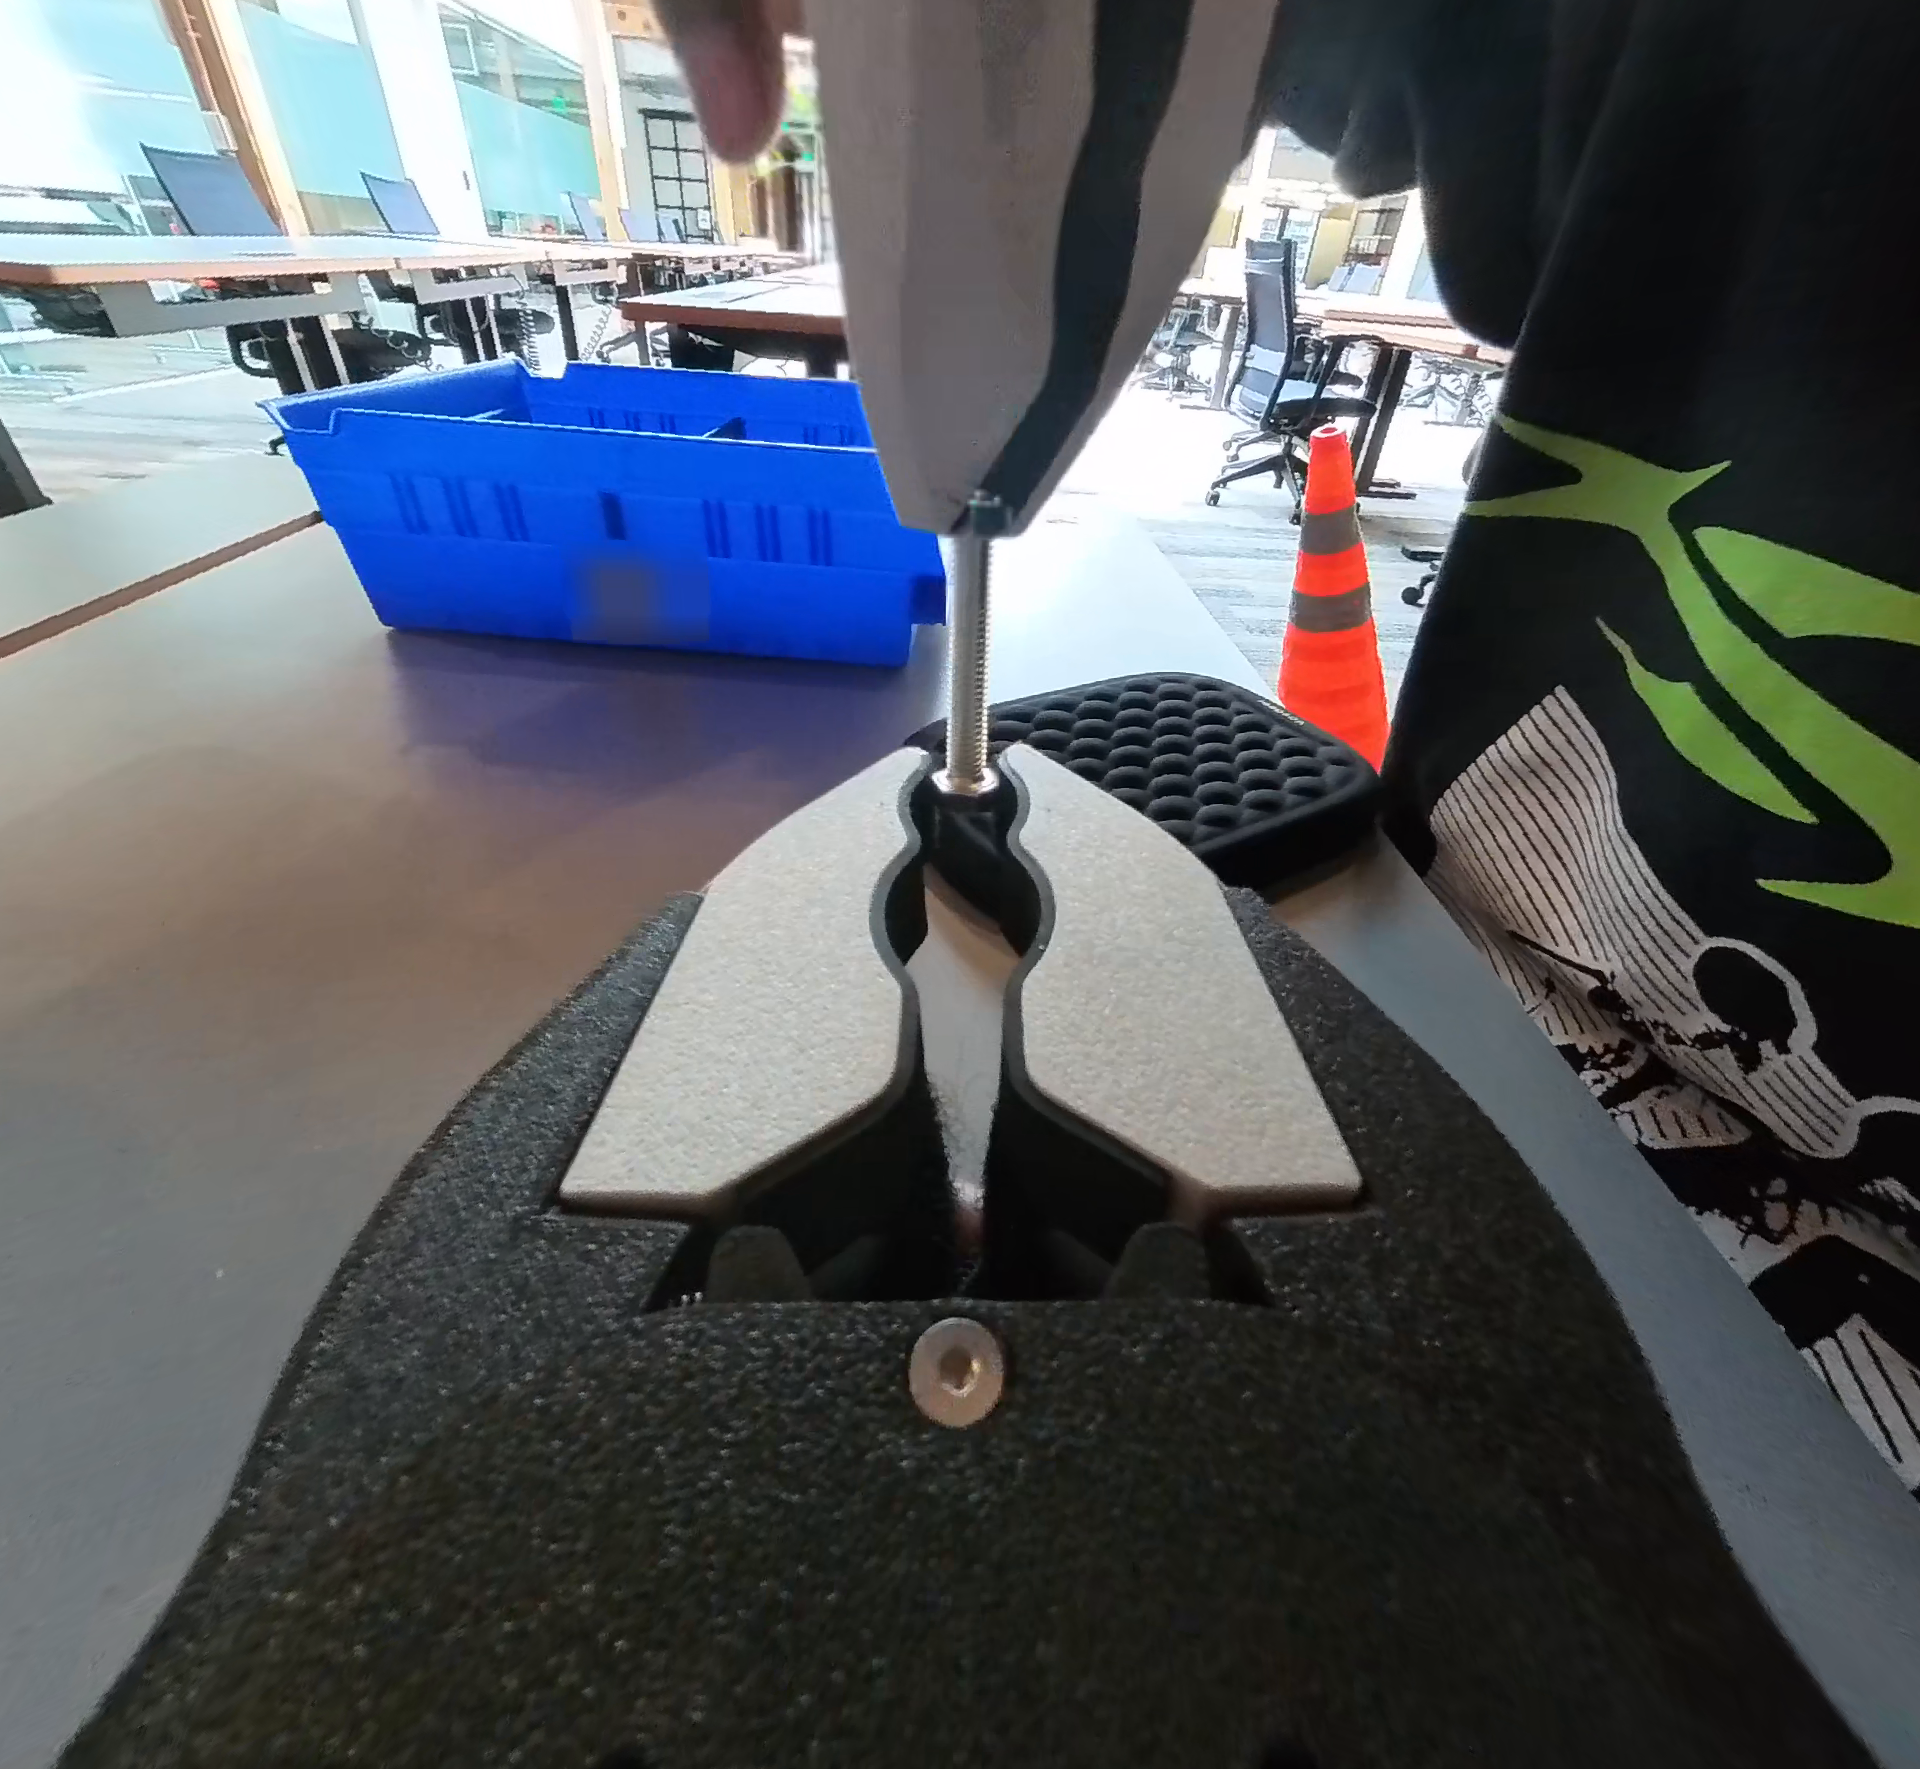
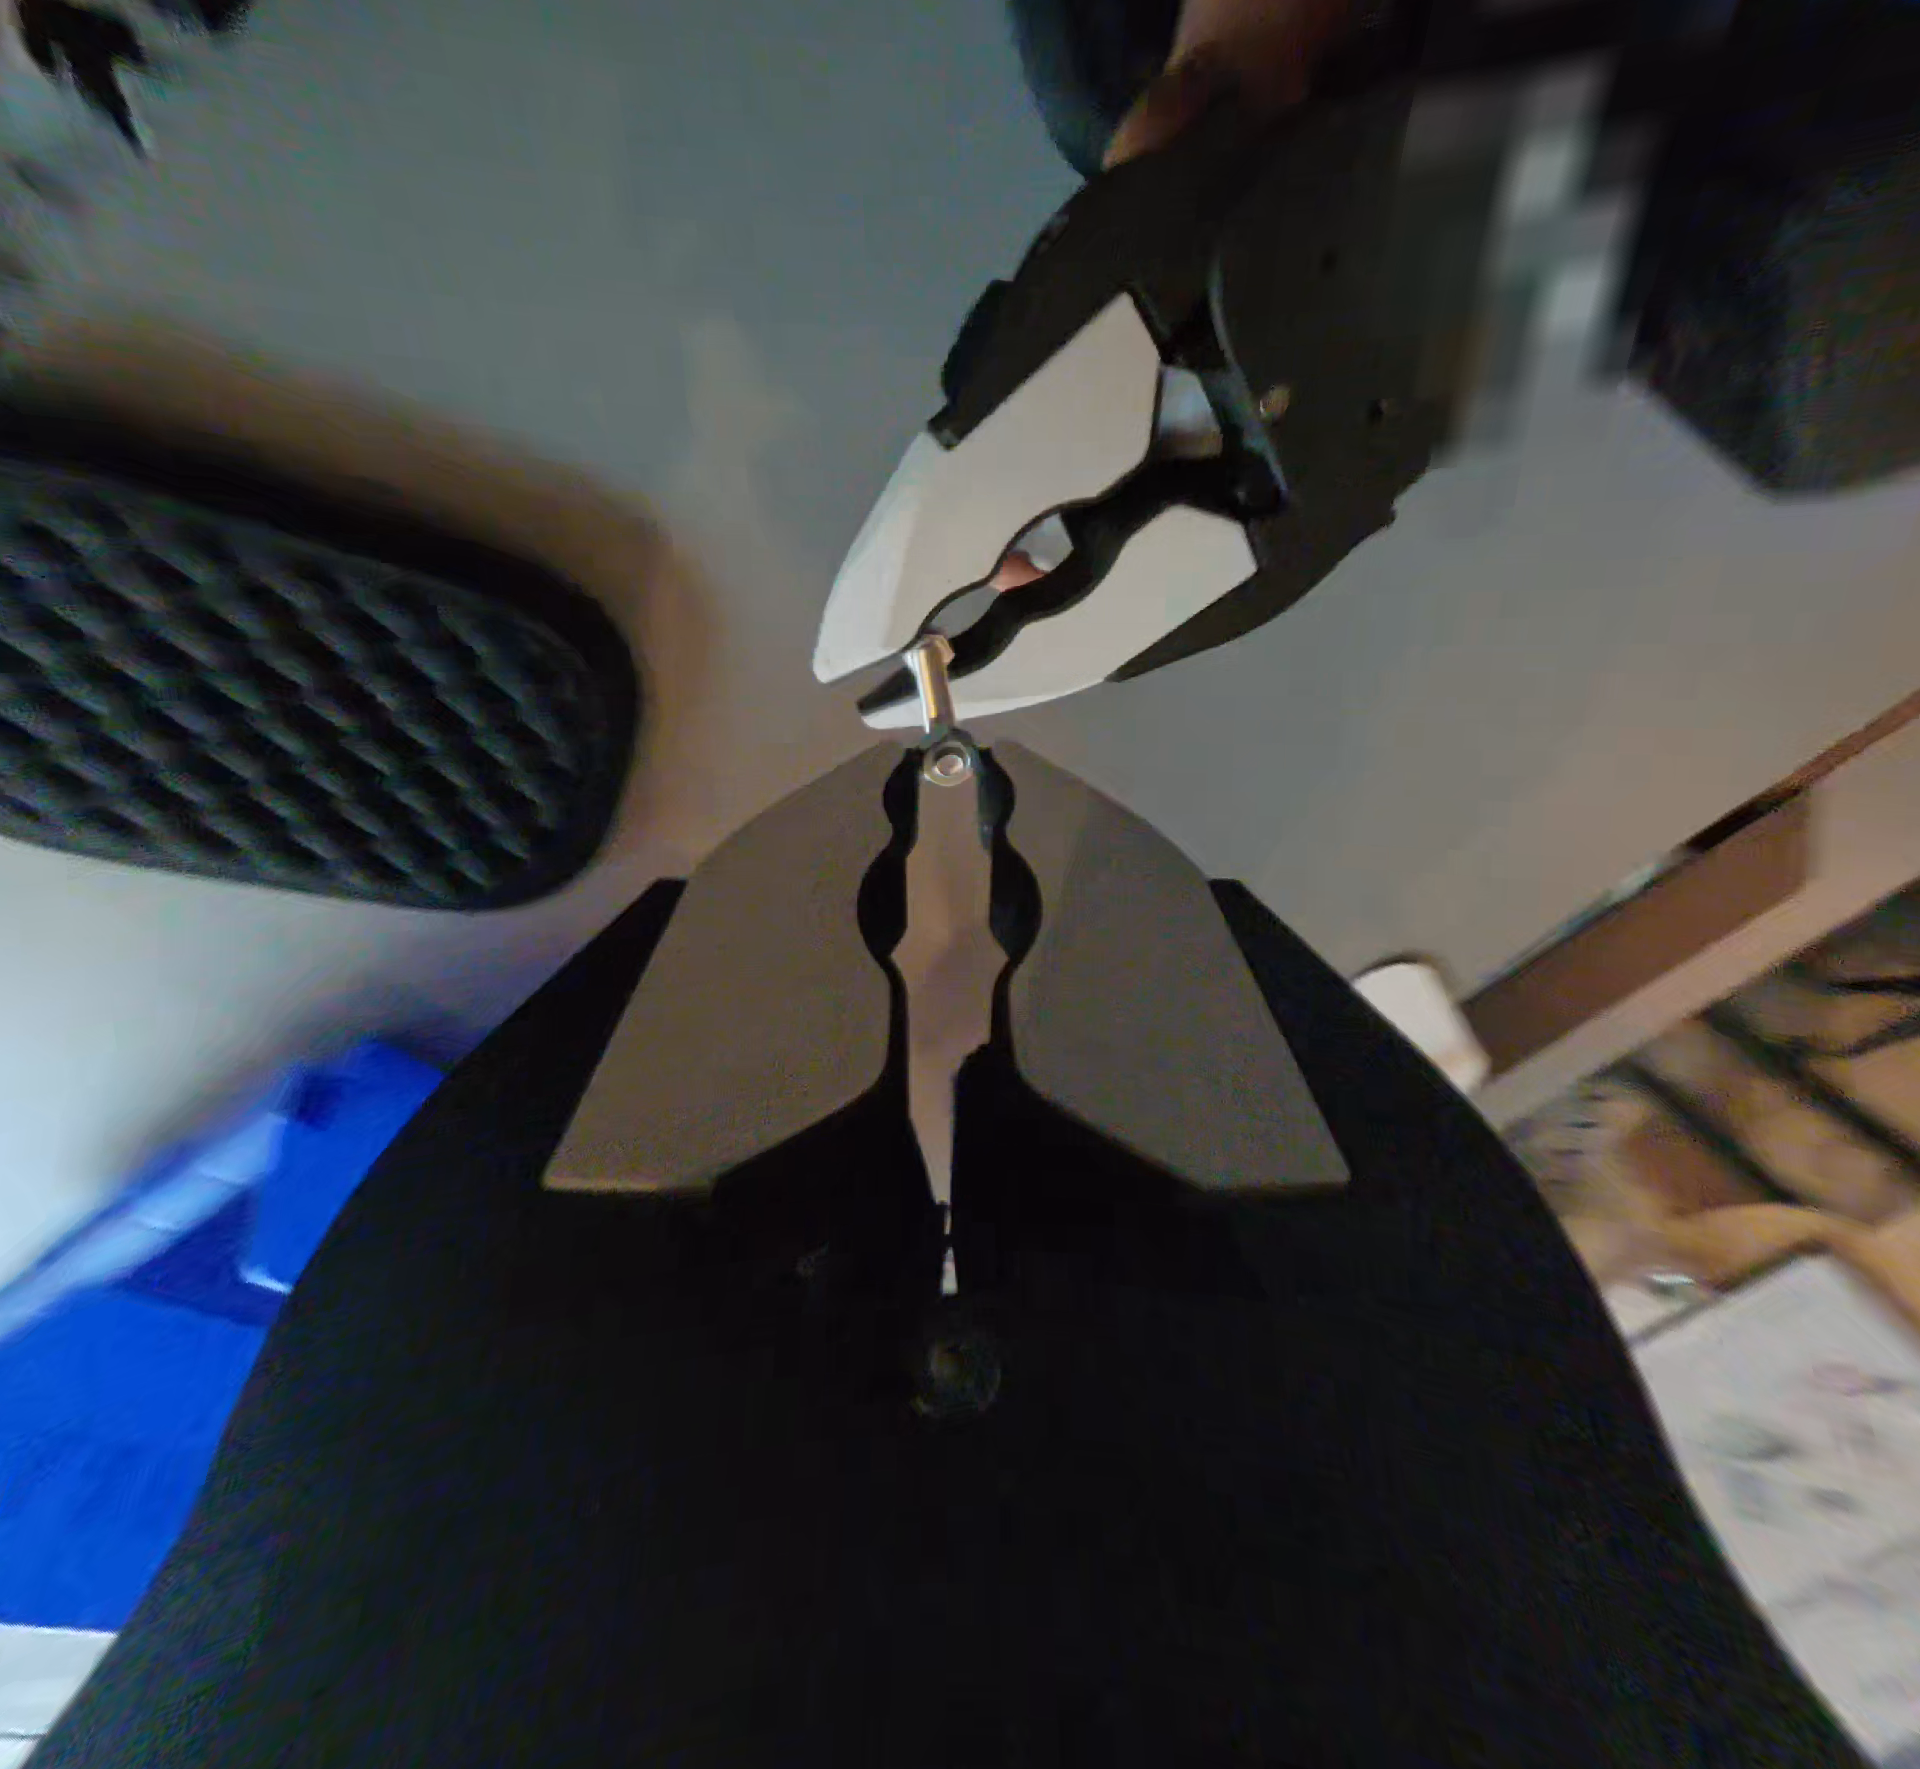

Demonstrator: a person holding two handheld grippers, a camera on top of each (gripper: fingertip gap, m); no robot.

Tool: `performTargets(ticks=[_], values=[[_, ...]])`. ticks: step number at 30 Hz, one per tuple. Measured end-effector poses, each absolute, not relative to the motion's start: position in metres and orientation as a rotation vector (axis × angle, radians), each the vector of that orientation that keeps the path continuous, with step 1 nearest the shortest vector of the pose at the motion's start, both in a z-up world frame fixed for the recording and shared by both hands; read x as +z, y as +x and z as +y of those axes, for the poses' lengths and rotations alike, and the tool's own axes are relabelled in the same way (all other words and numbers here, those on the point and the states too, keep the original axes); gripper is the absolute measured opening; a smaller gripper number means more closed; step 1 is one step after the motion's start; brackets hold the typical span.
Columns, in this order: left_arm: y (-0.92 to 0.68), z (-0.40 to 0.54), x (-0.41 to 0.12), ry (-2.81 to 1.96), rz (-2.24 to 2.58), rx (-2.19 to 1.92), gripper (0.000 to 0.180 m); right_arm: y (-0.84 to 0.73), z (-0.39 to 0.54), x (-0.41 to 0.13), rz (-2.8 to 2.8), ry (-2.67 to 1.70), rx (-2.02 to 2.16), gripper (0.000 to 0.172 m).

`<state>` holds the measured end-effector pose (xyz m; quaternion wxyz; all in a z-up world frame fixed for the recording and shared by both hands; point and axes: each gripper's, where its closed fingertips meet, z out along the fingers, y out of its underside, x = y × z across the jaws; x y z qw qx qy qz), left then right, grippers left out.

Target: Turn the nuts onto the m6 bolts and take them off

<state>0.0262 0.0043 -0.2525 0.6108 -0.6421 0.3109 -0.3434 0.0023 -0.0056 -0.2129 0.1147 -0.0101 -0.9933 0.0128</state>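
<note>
Left gripper (image 1: 964, 784) clamps the bolt (image 1: 968, 649) head; right gripper (image 2: 948, 765) clamps the nut (image 2: 945, 765) atop it, near the table edge (image 1: 1558, 1075); right view blurred.

A bright open-plan office with tall windows (image 1: 312, 57) along the left wall, long rows of wood-edged desks (image 1: 260, 259), black mesh office chairs (image 1: 1283, 369), pale carpeted floor (image 1: 1236, 535), and 1 orange traffic cone (image 1: 1333, 597) standing beyond the grey table (image 1: 208, 836).
</note>
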Motion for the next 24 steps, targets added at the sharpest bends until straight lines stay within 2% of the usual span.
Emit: performTargets(ticks=[2, 5, 7, 8, 11, 13, 17, 21, 24], values=[[0.026, 0.004, -0.252, -1.480, 0.714, -0.796, 0.009, -0.002, -0.007, -0.212, -2.861, 0.113, 0.005, 0.010], [0.024, 0.005, -0.251, -1.474, 0.698, -0.797, 0.009, -0.009, -0.003, -0.206, -2.775, 0.049, 0.042, 0.015], [0.024, 0.005, -0.251, -1.473, 0.702, -0.785, 0.009, -0.013, 0.007, -0.196, -2.699, -0.167, 0.089, 0.037], [0.025, 0.005, -0.251, -1.470, 0.702, -0.780, 0.009, -0.012, 0.006, -0.190, -2.653, -0.315, 0.201, 0.047], [0.024, 0.006, -0.249, -1.459, 0.686, -0.767, 0.009, -0.012, -0.004, -0.170, -2.376, -0.732, 0.731, 0.057], [0.022, 0.008, -0.248, -1.458, 0.672, -0.749, 0.009, -0.011, -0.006, -0.156, -2.093, -0.859, 1.111, 0.066], [0.017, 0.011, -0.246, -1.448, 0.639, -0.732, 0.009, -0.001, 0.004, -0.140, -1.504, -0.884, 1.707, 0.064], [0.015, 0.011, -0.245, -1.439, 0.628, -0.725, 0.009, -0.008, 0.019, -0.182, -1.459, -0.987, 1.639, 0.077], [0.017, 0.010, -0.246, -1.447, 0.644, -0.731, 0.009, -0.006, 0.020, -0.189, -1.469, -0.950, 1.582, 0.067]])
